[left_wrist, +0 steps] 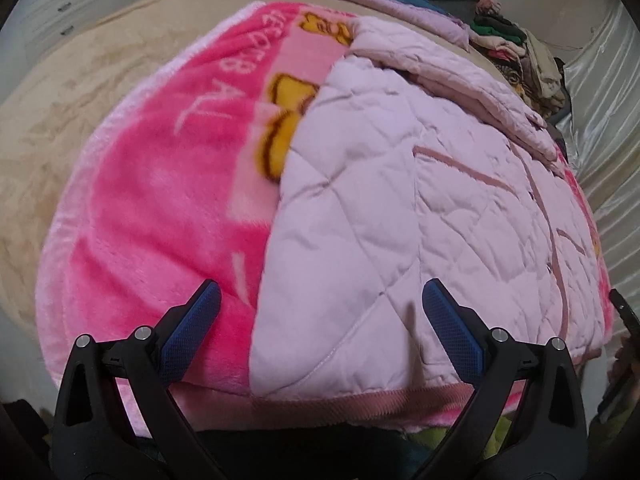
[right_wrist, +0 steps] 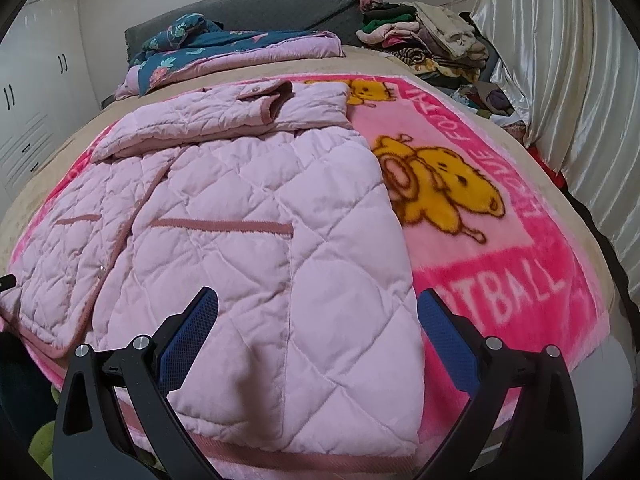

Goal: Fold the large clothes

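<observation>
A pale pink quilted jacket [right_wrist: 224, 208] with darker pink trim lies flat on a bright pink bear-print blanket [right_wrist: 500, 280] on the bed. Its sleeves are folded in across the top [right_wrist: 224, 120]. In the left wrist view the jacket [left_wrist: 420, 220] covers the right part of the blanket [left_wrist: 160, 208]. My left gripper [left_wrist: 320, 300] is open and empty above the jacket's near hem at its left edge. My right gripper [right_wrist: 318, 300] is open and empty above the jacket's near right corner. Neither touches the fabric.
A beige sheet [left_wrist: 60, 128] covers the bed around the blanket. A teal floral quilt [right_wrist: 224, 48] lies by the grey headboard [right_wrist: 260, 4]. A pile of clothes [right_wrist: 424, 40] sits at the far right corner. Curtains [right_wrist: 568, 100] hang on the right. White cupboards [right_wrist: 36, 92] stand left.
</observation>
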A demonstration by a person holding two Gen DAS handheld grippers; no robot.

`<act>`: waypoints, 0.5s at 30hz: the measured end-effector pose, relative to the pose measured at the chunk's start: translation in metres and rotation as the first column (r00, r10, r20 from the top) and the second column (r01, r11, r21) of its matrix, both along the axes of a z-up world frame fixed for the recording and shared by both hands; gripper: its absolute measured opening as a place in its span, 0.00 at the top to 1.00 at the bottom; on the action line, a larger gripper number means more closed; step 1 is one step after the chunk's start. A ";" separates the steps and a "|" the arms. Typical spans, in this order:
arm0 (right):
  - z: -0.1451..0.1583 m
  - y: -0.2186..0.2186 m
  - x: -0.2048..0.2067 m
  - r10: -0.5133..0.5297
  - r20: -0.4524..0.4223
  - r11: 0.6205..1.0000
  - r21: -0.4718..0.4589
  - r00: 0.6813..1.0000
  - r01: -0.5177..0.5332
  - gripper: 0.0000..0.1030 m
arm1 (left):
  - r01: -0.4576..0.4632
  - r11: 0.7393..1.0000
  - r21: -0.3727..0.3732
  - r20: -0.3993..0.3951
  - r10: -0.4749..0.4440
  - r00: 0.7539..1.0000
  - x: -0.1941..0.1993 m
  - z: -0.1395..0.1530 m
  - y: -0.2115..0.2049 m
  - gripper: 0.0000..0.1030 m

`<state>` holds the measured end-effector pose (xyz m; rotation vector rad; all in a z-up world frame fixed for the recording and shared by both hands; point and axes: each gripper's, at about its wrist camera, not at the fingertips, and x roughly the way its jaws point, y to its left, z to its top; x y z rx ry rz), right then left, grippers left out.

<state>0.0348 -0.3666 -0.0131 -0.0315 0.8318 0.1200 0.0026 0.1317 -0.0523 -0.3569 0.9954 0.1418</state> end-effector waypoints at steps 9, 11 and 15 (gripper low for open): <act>-0.017 -0.016 -0.012 -0.005 -0.075 1.000 0.004 0.997 0.006 0.04 | 0.151 0.988 0.022 -0.038 -0.150 0.988 0.012 -0.008 -0.022 0.15; -0.022 -0.021 -0.015 -0.009 -0.099 1.000 0.010 0.995 0.010 0.04 | 0.159 0.987 0.023 -0.048 -0.157 0.986 0.014 -0.009 -0.022 0.17; -0.032 -0.031 -0.022 -0.011 -0.140 1.000 0.023 0.990 0.015 0.04 | 0.170 0.985 0.025 -0.067 -0.168 0.983 0.016 -0.011 -0.023 0.17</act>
